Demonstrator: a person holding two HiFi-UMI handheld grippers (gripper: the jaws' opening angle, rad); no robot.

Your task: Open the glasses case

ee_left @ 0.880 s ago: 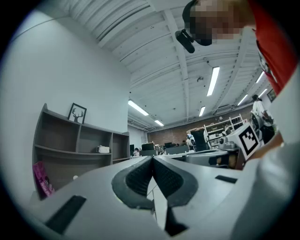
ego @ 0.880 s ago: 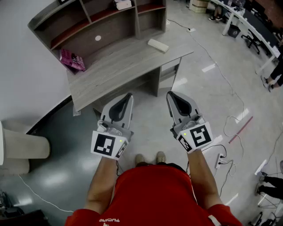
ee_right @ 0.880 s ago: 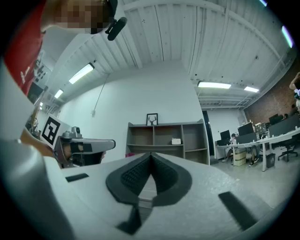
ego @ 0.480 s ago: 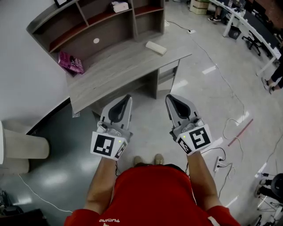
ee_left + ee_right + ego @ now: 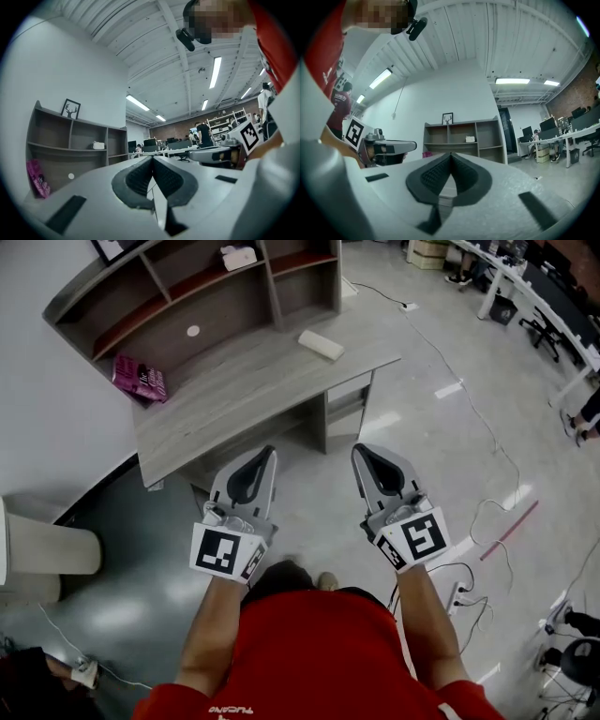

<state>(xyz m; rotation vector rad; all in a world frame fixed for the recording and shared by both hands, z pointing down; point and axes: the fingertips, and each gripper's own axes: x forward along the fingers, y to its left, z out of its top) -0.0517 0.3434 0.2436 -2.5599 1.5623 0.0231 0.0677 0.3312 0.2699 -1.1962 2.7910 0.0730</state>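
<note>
Beyond the closed left tool (image 5: pixel 266 454) and right tool (image 5: pixel 362 452), a glasses case (image 5: pixel 321 344) lies on a desk (image 5: pixel 234 395).

Grey desk (image 5: pixel 244 390) standing far ahead; pink book (image 5: pixel 141 379) lying at its left end; power strip (image 5: pixel 457 596) lying on floor, near right.

Pose: left gripper (image 5: pixel 266 456) and right gripper (image 5: pixel 360 452) held out in front, side by side, apart, roughly level, tips pointing away from the body. Both jaw pairs closed together, empty. Behind each gripper, left forearm (image 5: pixel 214 629) and right forearm (image 5: pixel 427 624) bare, extended forward.
</note>
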